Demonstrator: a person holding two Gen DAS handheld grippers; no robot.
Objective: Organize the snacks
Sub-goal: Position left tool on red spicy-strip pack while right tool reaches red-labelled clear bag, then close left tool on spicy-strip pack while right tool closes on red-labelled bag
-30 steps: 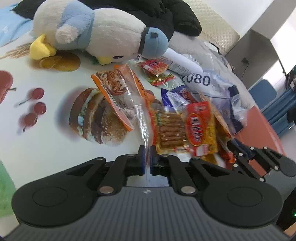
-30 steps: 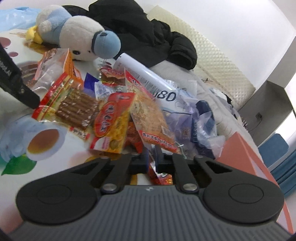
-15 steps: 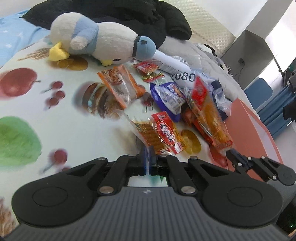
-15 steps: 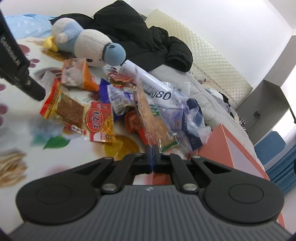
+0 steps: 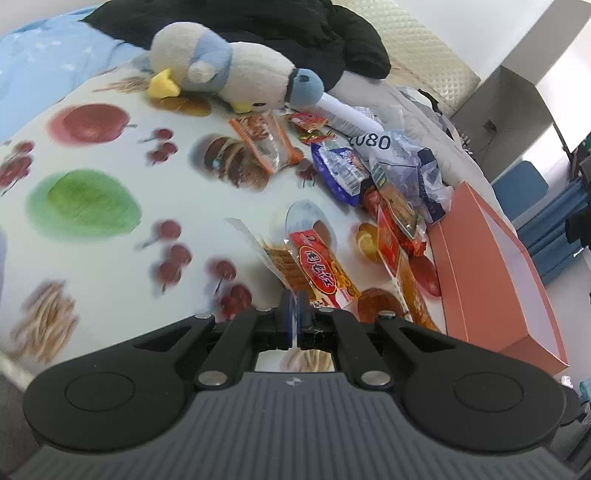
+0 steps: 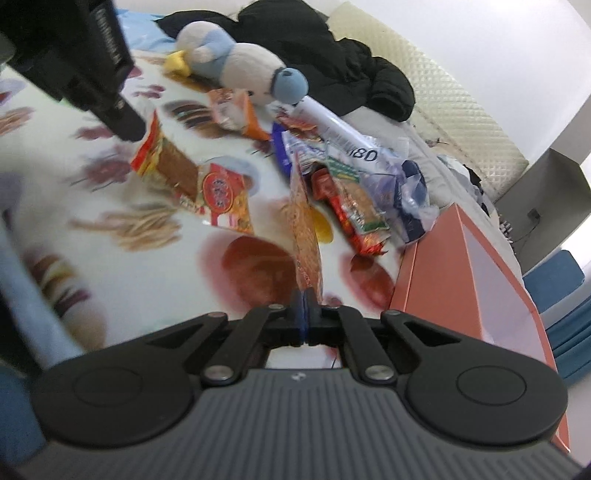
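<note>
My left gripper (image 5: 294,312) is shut on the edge of a red and yellow snack pack (image 5: 317,275) and holds it above the printed cloth; the same pack (image 6: 207,188) hangs in the right wrist view. My right gripper (image 6: 306,306) is shut on a thin orange snack bag (image 6: 304,236), held edge-on above the cloth. A pile of other snack packs (image 5: 369,184) lies beside an open orange box (image 5: 495,266), which also shows in the right wrist view (image 6: 465,266).
A plush penguin (image 5: 229,70) and a black jacket (image 5: 280,29) lie at the far side. An orange-edged pack (image 5: 266,142) and a blue pack (image 5: 340,170) lie on the food-print cloth (image 5: 92,206). A white tube marked 080 (image 5: 354,122) lies among the clutter.
Both grippers have lifted and pulled back from the pile, each carrying its pack. The red and yellow pack and the orange bag have left the heap.
</note>
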